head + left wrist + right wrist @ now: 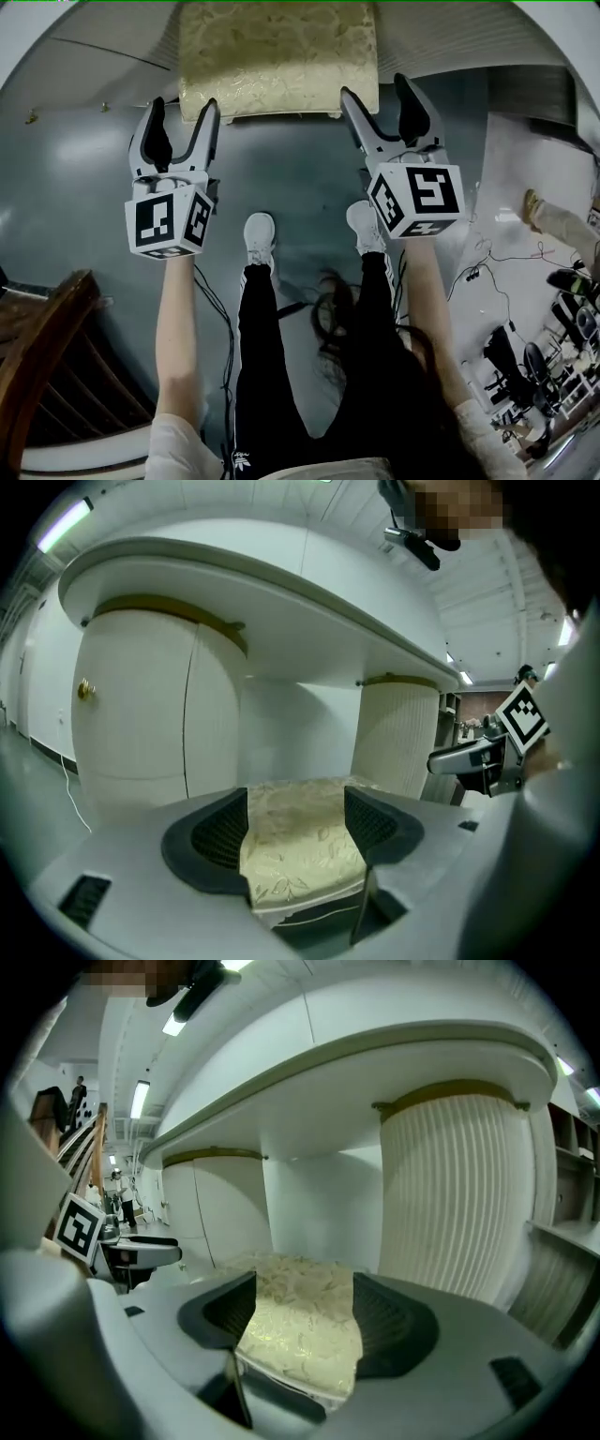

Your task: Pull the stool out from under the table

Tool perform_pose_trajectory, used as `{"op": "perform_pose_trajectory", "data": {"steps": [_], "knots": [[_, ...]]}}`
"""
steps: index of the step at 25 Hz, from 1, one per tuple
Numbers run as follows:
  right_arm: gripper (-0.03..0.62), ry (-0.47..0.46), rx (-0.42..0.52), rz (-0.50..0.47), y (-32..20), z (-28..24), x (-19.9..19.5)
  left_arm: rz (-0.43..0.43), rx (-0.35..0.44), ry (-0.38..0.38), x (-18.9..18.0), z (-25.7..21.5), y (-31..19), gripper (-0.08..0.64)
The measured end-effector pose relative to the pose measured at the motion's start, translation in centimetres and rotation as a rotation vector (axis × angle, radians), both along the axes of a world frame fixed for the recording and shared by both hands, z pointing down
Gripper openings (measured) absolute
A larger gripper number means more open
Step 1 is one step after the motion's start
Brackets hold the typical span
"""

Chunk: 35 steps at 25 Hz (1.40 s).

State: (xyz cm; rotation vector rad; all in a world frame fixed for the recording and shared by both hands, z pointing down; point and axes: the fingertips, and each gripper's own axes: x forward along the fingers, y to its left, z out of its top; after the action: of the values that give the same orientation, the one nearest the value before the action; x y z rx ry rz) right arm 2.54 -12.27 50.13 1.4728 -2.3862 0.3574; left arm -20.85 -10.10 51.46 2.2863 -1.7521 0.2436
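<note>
The stool (277, 56) has a cream, leaf-patterned cushion and stands on the grey floor, its far part under the white table (94, 33). My left gripper (185, 105) is open at the stool's front left corner, and my right gripper (380, 89) is open at its front right corner. In the left gripper view the cushion (300, 841) shows in the gap of the left gripper (295, 822), with the table top (281, 602) overhead. The right gripper view shows the cushion (305, 1330) between the spread jaws of the right gripper (305, 1312). I cannot tell whether any finger touches the stool.
Two ribbed white table pedestals (141, 705) (455, 1185) flank the stool. The person's white shoes (260, 234) stand just behind the grippers. A dark wooden chair (47, 356) is at lower left. Cables (487, 272) and equipment (562, 328) lie at right.
</note>
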Motion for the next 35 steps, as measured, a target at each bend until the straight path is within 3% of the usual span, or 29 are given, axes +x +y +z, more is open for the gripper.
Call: {"op": "perform_pose_trajectory", "data": {"steps": [4,11,15,25,35], "knots": [[0.336,0.021,-0.045,-0.013,0.8,3.7,0.2,0.005,-0.034,0.040,-0.6,3.9,0.4,0.325],[0.336,0.073,-0.129,-0.001,2.3,9.1,1.0,0.064,-0.100,-0.013,-0.6,8.5,2.5,0.325],[0.337,0.119,-0.198,0.009,2.8,12.4,2.1,0.042,-0.153,-0.002,-1.2,11.1,2.9,0.325],[0.336,0.240,-0.330,-0.023,3.1,18.0,4.4,0.082,-0.286,-0.063,-1.6,16.2,3.0,0.325],[0.336,0.286,-0.404,-0.062,2.6,21.1,4.8,0.074,-0.419,-0.142,-3.4,20.5,1.3,0.325]]}}
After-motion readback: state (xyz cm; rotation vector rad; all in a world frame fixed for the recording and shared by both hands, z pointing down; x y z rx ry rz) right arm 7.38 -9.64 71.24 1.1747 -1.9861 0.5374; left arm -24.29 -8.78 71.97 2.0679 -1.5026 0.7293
